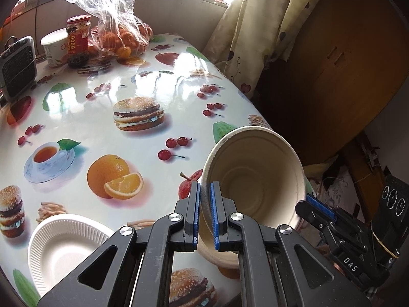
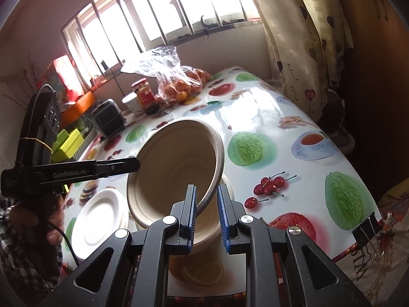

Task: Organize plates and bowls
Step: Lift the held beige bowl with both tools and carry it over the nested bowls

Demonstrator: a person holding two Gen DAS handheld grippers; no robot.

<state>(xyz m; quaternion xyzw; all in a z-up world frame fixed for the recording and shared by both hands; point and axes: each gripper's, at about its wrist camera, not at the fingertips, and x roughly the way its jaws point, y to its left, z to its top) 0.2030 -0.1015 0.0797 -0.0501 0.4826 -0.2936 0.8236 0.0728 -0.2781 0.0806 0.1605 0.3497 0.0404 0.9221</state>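
You have a beige paper bowl (image 1: 251,176) tipped on its side, up off the counter (image 1: 107,102). It looks light and thin, like pressed paper pulp. It should be stiff enough to hold its shape, but it could bend or dent if you squeeze hard. It will not break if it drops. The best place to grab it is the rim, and that is where you have it.

Your left tongs (image 1: 205,215) are closed tight on the bowl's rim, one pad inside the bowl and one outside. Your right tongs (image 2: 206,220) are nearly closed too, pinching the rim on the other side of the bowl. So both tongs hold the same bowl, one on each side.

Under the bowl sits another beige bowl (image 2: 204,240), and they may be a stack. The white paper plates (image 2: 99,217) lie on the counter just beside the bowl, on the left-tongs side. They look light and bendy too, so take them by the edge.

Go slow, because light bowls slip and tip easily.
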